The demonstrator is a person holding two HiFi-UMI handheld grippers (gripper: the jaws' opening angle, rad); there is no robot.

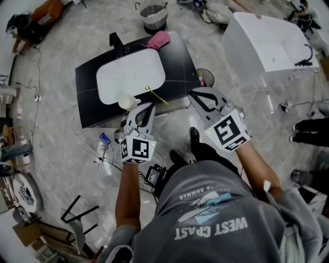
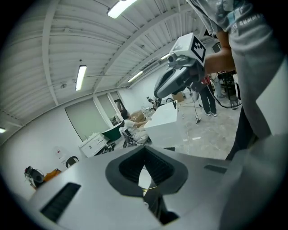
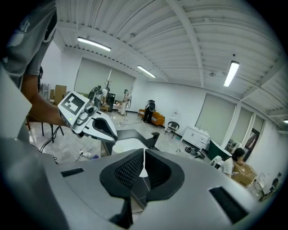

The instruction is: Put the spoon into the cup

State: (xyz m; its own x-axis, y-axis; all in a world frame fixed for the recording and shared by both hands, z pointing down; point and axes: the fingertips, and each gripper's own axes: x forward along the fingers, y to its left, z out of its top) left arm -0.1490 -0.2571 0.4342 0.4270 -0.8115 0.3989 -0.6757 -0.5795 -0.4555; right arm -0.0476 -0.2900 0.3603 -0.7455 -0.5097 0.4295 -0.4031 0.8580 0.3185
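A gold spoon (image 1: 156, 96) lies at the near edge of a white oval tray (image 1: 128, 74) on a black table (image 1: 87, 97). A cream cup (image 1: 125, 103) stands just left of it, partly hidden behind my left gripper (image 1: 149, 106). That gripper hovers over the table's near edge, jaws shut and empty, close to the cup and spoon. Through its jaws the spoon (image 2: 151, 188) shows as a thin gold line below the left gripper (image 2: 145, 148). My right gripper (image 1: 193, 94) hangs at the table's near right corner, shut, nothing held. The right gripper (image 3: 144, 151) points across the table.
A pink cloth (image 1: 157, 39) and a black upright fitting (image 1: 117, 43) sit at the table's far side. A basket (image 1: 153, 15) stands beyond. A large white box (image 1: 267, 41) lies to the right. Cables and a power strip (image 1: 104, 149) lie on the floor near my feet.
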